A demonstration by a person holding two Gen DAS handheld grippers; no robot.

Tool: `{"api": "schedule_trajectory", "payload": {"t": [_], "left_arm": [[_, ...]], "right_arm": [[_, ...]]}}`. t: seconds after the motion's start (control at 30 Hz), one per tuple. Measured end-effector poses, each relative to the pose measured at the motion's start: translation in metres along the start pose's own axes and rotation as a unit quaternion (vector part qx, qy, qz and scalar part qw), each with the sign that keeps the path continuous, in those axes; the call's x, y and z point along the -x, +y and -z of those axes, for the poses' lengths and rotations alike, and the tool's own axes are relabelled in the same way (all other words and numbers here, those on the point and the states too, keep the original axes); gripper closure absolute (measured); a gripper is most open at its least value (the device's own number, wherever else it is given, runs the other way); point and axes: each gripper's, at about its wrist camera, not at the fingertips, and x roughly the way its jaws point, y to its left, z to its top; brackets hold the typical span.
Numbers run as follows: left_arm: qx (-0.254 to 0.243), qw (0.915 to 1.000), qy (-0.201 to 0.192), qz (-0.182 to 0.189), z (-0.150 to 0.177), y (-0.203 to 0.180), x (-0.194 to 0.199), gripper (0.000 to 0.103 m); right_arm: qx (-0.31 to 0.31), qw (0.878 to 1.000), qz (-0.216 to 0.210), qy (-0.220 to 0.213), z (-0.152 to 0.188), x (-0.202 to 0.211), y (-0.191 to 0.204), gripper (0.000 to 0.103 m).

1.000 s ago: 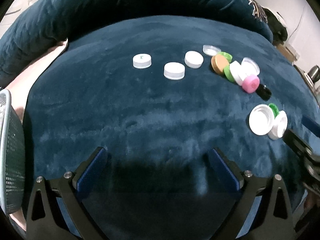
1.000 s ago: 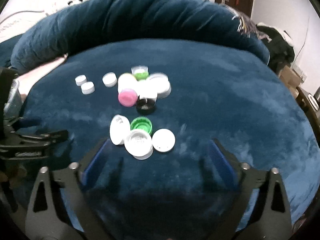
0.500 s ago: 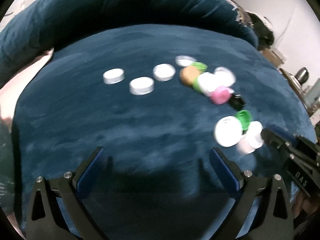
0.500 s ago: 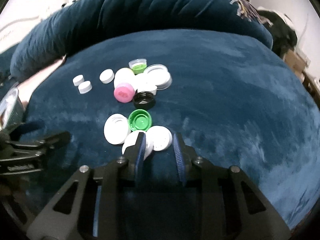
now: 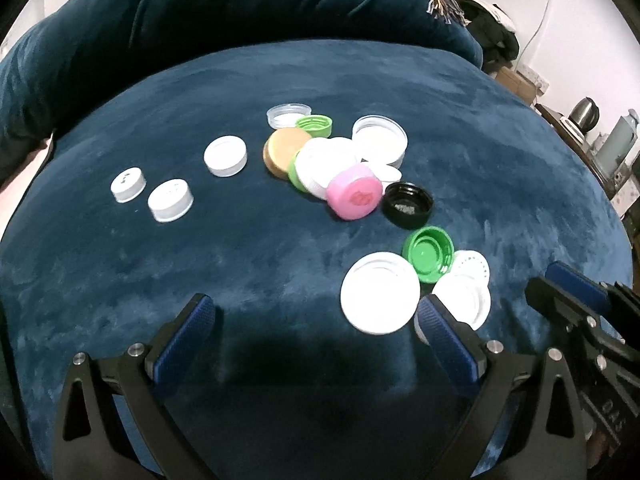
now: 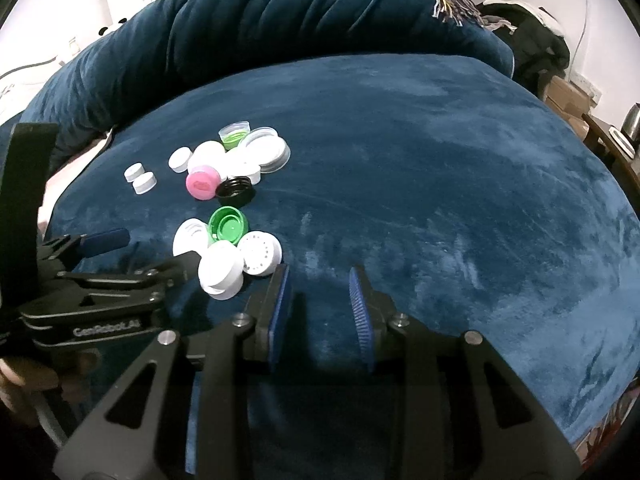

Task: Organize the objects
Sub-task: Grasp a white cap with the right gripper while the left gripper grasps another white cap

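Several bottle caps lie on a dark blue velvet cushion [image 5: 280, 248]. Three small white caps [image 5: 170, 200] lie in a row at the left. A pile at centre holds a pink cap [image 5: 354, 196], a tan cap [image 5: 286, 148], a black cap [image 5: 407, 205] and white lids. A nearer cluster has a large white lid [image 5: 380, 298], a green cap [image 5: 428, 254] and a white cap [image 6: 221, 274]. My left gripper [image 5: 316, 320] is open, its right finger beside the large white lid. My right gripper [image 6: 320, 300] is partly closed and empty, just right of the near cluster.
A thick blue bolster [image 6: 280, 28] runs along the cushion's far side. Boxes and a kettle [image 5: 584, 114] stand off the right edge. Bare cushion [image 6: 440, 180] stretches right of the caps.
My right gripper closed from wide open to a narrow gap, then shifted right, holding nothing. My left gripper swung right and nearer to the near cluster of caps.
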Motion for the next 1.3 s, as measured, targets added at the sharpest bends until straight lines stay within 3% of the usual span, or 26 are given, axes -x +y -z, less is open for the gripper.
{"api": "schedule_trajectory", "payload": {"t": [0.13, 0.23, 0.33, 0.37, 0.4, 0.43, 0.63, 0.7, 0.77, 0.83, 1.07, 1.1, 1.13, 1.23, 1.3], "left_arm": [[-0.001, 0.9999, 0.009, -0.012, -0.002, 0.0, -0.008, 0.003], [0.017, 0.9997, 0.016, -0.008, 0.001, 0.012, -0.008, 0.015], [0.034, 0.9993, 0.015, 0.0, 0.006, 0.027, 0.0, 0.035], [0.037, 0.9991, 0.019, -0.002, 0.007, 0.031, 0.0, 0.051], [0.039, 0.999, 0.022, -0.004, 0.008, 0.034, 0.001, 0.059], [0.044, 0.9988, 0.023, -0.004, 0.009, 0.037, 0.002, 0.062], [0.07, 0.9971, 0.029, -0.01, 0.016, 0.055, 0.009, 0.062], [0.073, 0.9968, 0.029, -0.011, 0.02, 0.057, 0.013, 0.059], [0.075, 0.9968, 0.026, -0.011, 0.021, 0.059, 0.015, 0.051], [0.076, 0.9968, 0.022, -0.014, 0.022, 0.061, 0.018, 0.044], [0.069, 0.9972, 0.03, -0.003, 0.026, 0.067, 0.019, 0.044], [0.066, 0.9973, 0.03, -0.002, 0.026, 0.067, 0.018, 0.044], [0.062, 0.9976, 0.03, -0.002, 0.026, 0.065, 0.018, 0.044], [0.058, 0.9979, 0.027, 0.005, 0.027, 0.064, 0.018, 0.045], [0.066, 0.9973, 0.028, 0.015, 0.027, 0.066, 0.018, 0.06]], "right_arm": [[0.006, 1.0, -0.004, -0.002, -0.002, -0.001, 0.002, 0.071], [0.01, 1.0, -0.006, -0.005, -0.003, -0.002, 0.006, 0.071], [0.018, 1.0, -0.008, -0.009, -0.004, -0.002, 0.012, 0.071], [0.02, 1.0, -0.009, -0.009, -0.004, -0.002, 0.013, 0.071], [0.023, 1.0, -0.012, -0.01, -0.004, -0.003, 0.016, 0.071], [0.027, 0.999, -0.016, -0.01, -0.004, -0.003, 0.02, 0.071], [0.044, 0.998, -0.046, -0.009, -0.005, -0.004, 0.036, 0.07], [0.047, 0.997, -0.054, -0.003, -0.005, -0.008, 0.041, 0.063], [0.05, 0.997, -0.059, -0.002, -0.004, -0.009, 0.045, 0.048], [0.06, 0.997, -0.057, -0.006, -0.004, -0.01, 0.052, 0.045], [0.109, 0.994, -0.01, 0.006, -0.002, -0.026, 0.073, 0.047], [0.111, 0.994, -0.006, 0.01, -0.002, -0.028, 0.073, 0.051], [0.112, 0.994, -0.004, 0.011, -0.002, -0.029, 0.072, 0.069], [0.098, 0.995, -0.026, 0.006, -0.003, -0.024, 0.069, 0.069], [0.082, 0.996, -0.044, -0.002, -0.006, -0.017, 0.065, 0.069]]}}
